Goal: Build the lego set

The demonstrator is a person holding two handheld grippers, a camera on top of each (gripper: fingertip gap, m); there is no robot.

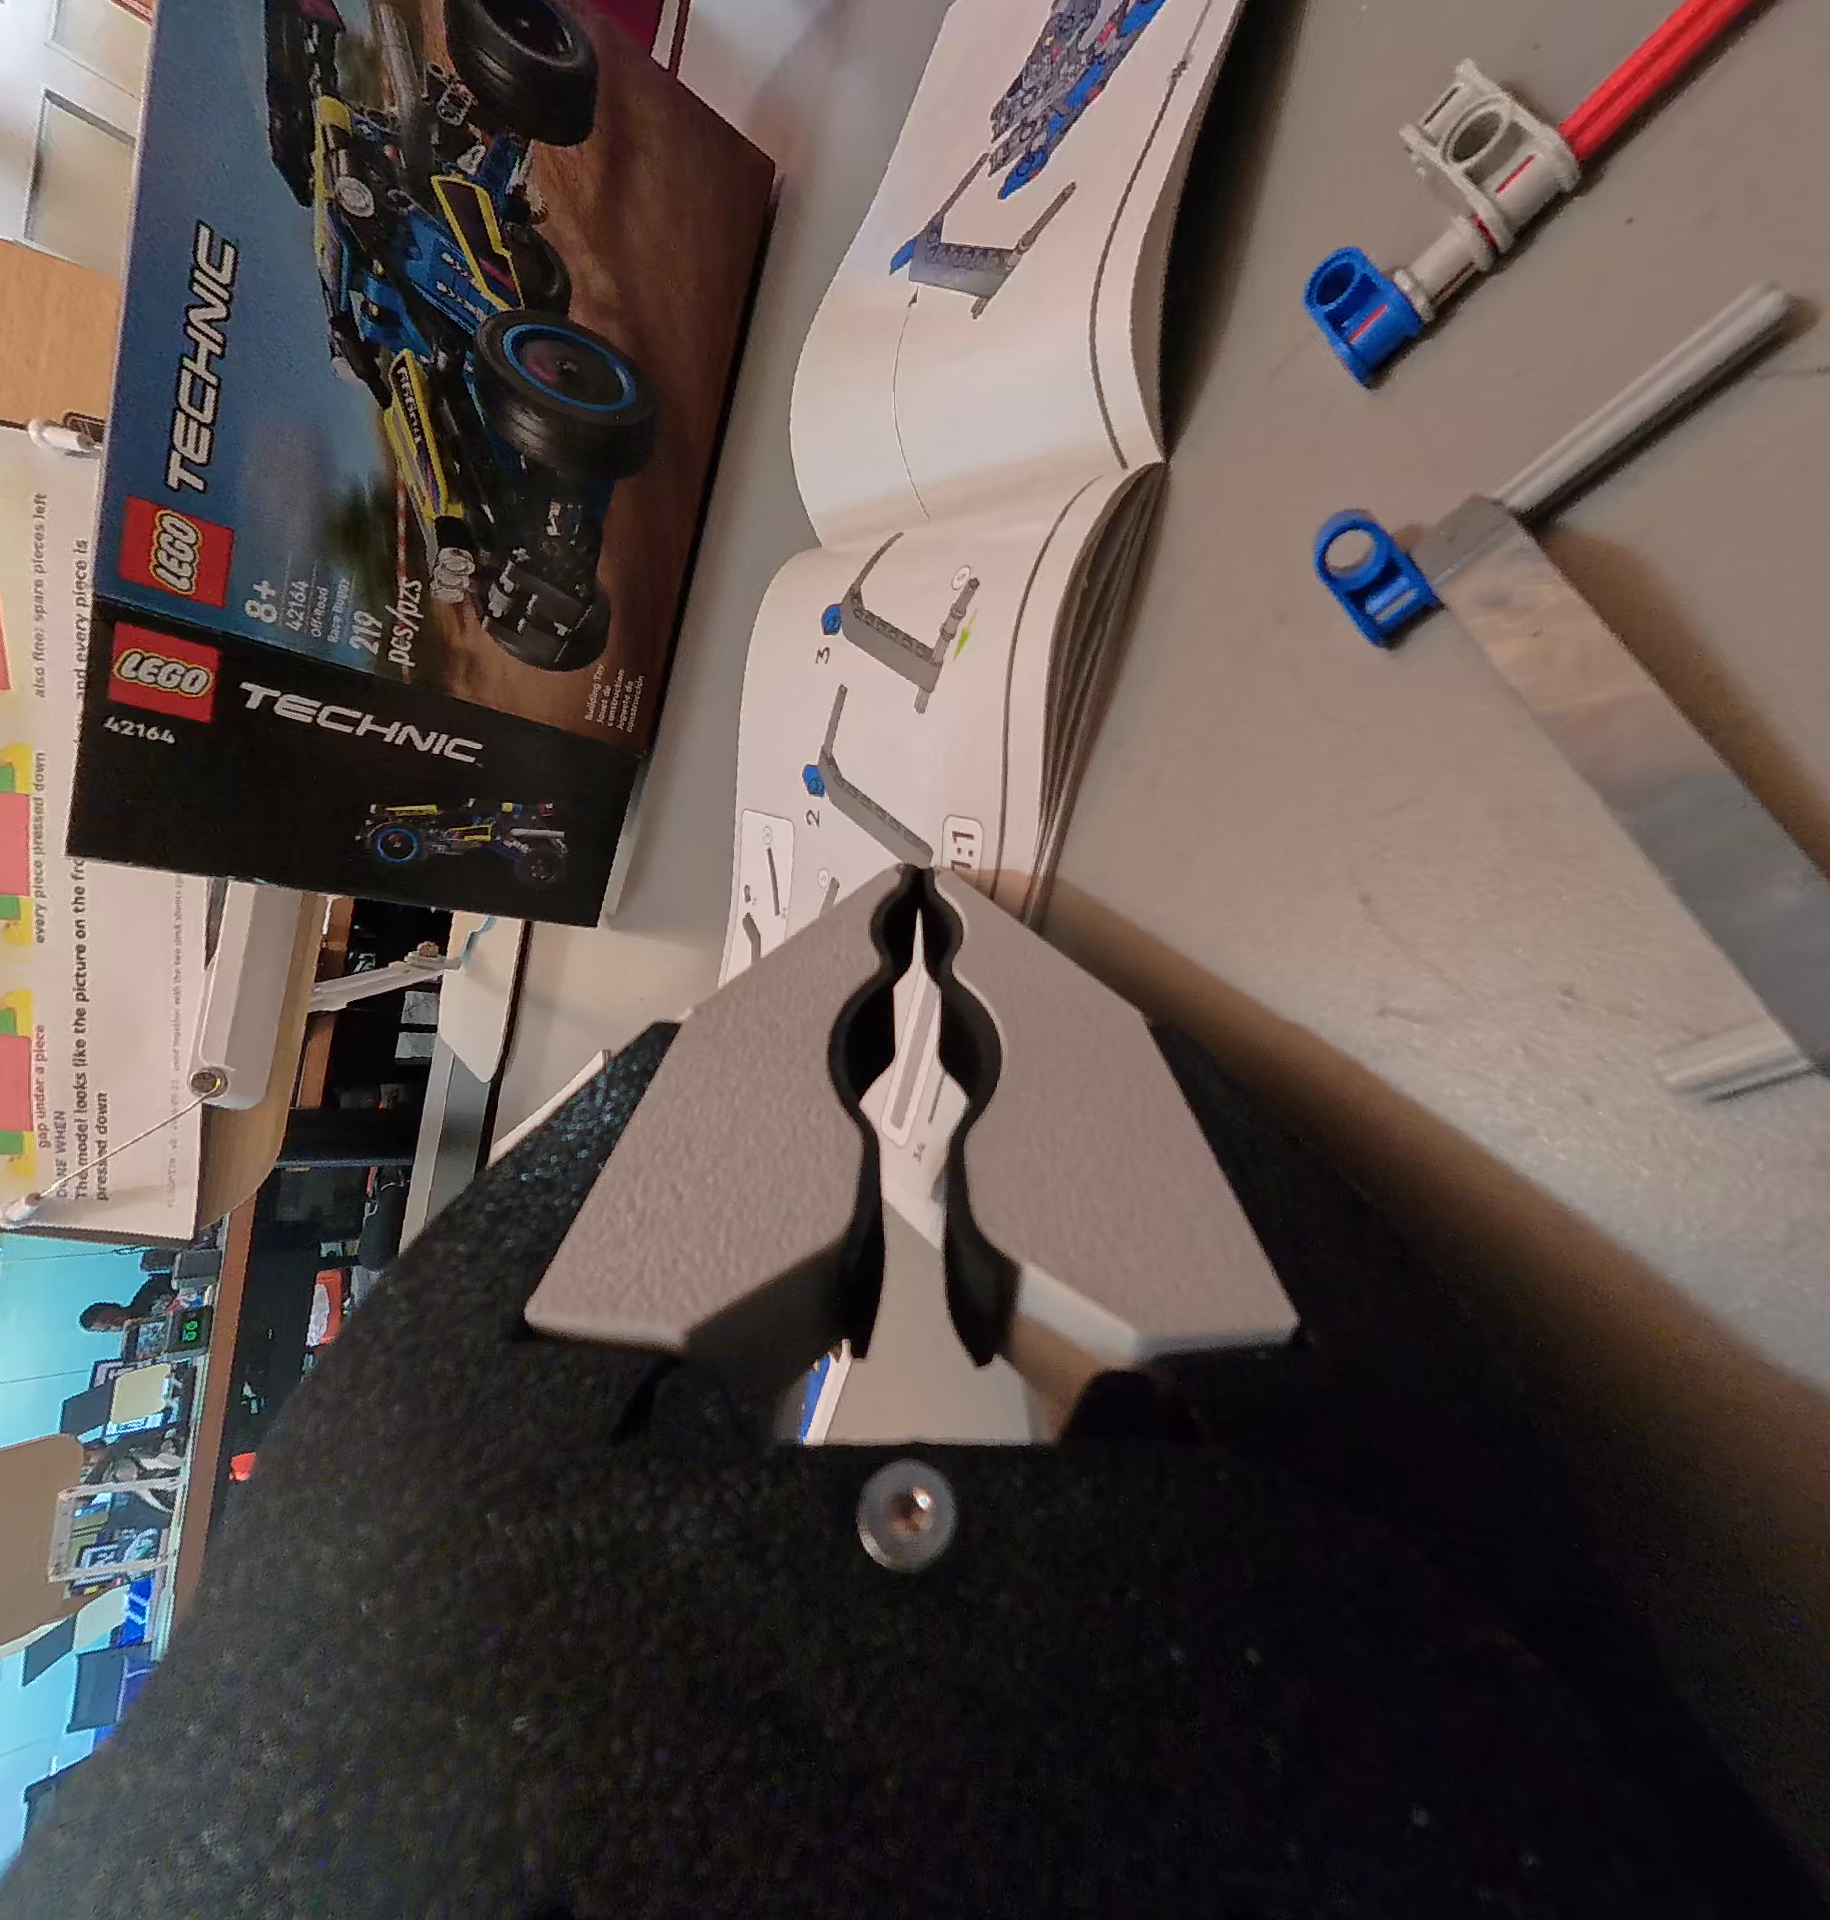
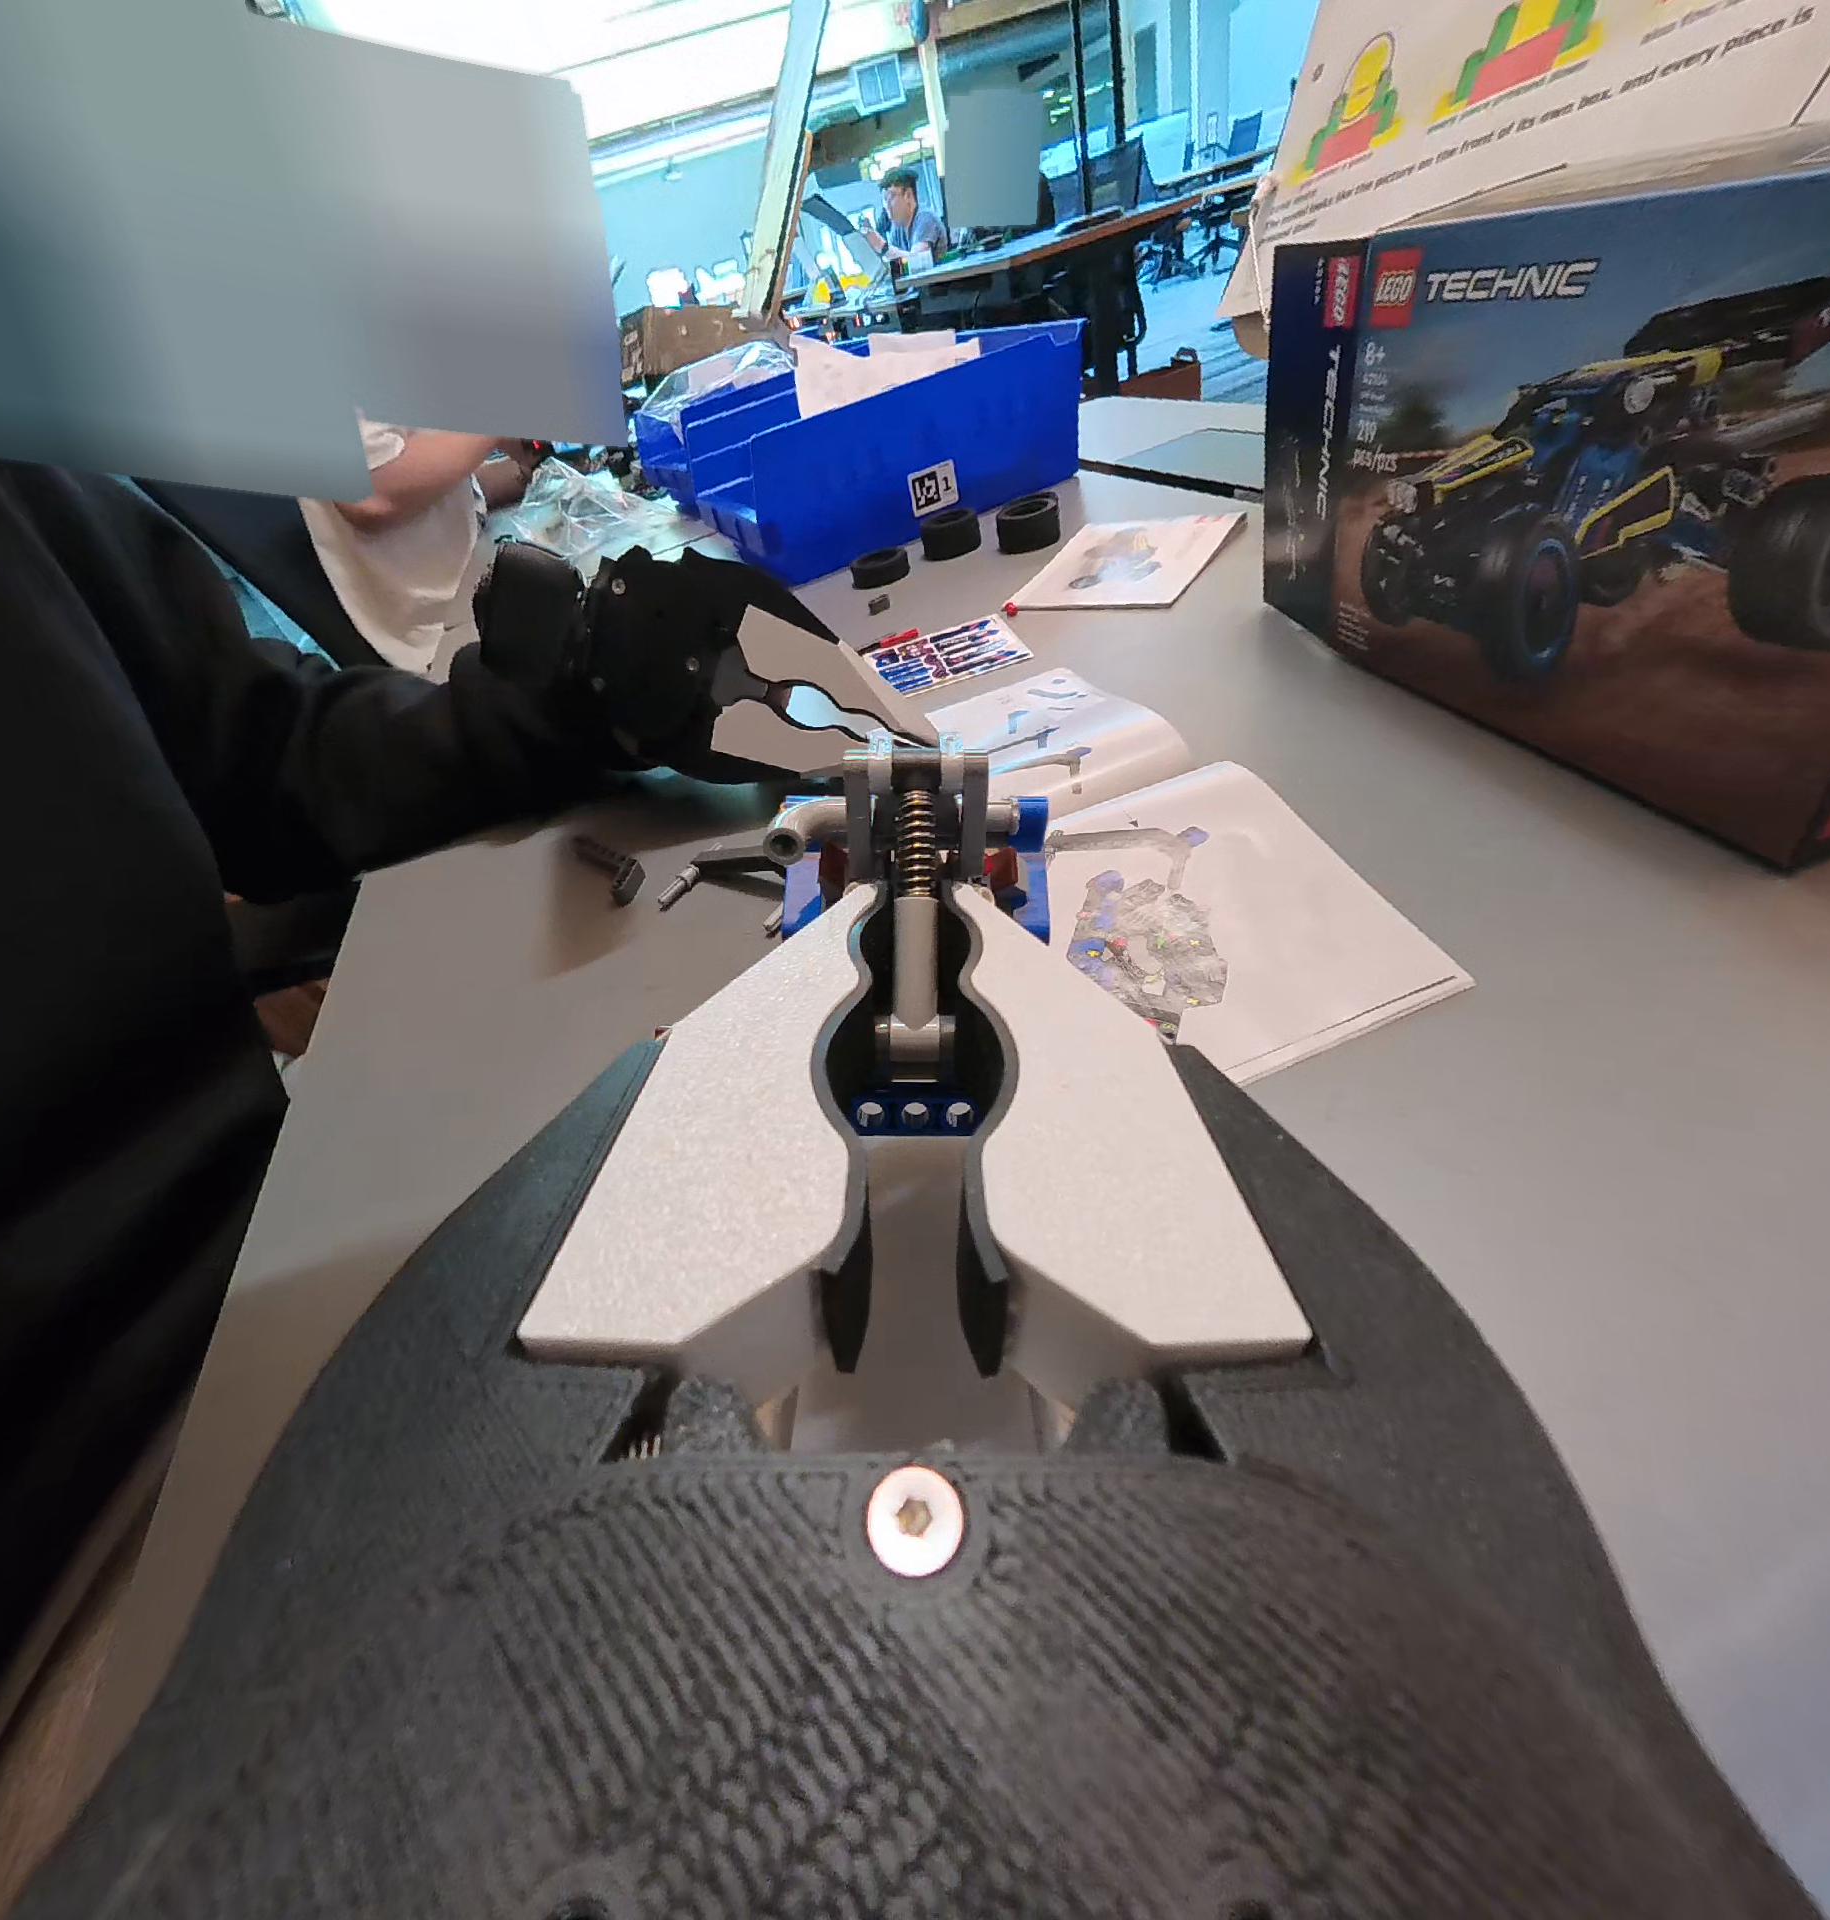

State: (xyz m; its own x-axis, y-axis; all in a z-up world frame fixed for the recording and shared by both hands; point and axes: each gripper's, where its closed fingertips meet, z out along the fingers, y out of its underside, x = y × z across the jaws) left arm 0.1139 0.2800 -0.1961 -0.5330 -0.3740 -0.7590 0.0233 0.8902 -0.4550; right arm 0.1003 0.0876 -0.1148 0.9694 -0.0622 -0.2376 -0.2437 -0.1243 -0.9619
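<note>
My right gripper (image 2: 916,896) is shut on a partly built lego assembly (image 2: 916,821). Its jaws clamp the grey shock absorber with a metal spring, and a blue three-hole beam (image 2: 913,1115) sits between the fingers. The assembly is held above the grey table (image 2: 495,997). My left gripper (image 1: 916,883) is shut and looks empty. In the right wrist view the left gripper (image 2: 916,740) has its tips at the top of the assembly. Loose parts lie on the table: a blue connector on a grey and red axle piece (image 1: 1451,229), another blue connector (image 1: 1373,571) and a grey axle (image 1: 1638,405).
The open instruction booklet (image 2: 1254,914) and the set's box (image 2: 1576,520) lie to the right. A blue bin (image 2: 869,457), three black tyres (image 2: 942,535), a sticker sheet (image 2: 947,655) and a dark grey piece (image 2: 610,868) are farther off. A person's black sleeve (image 2: 267,748) is at the left. The gap from one gripper's tips to the other's is roughly 20 cm. The grey axle (image 1: 1638,405) sits 11 cm or so from the ends of my left fingers.
</note>
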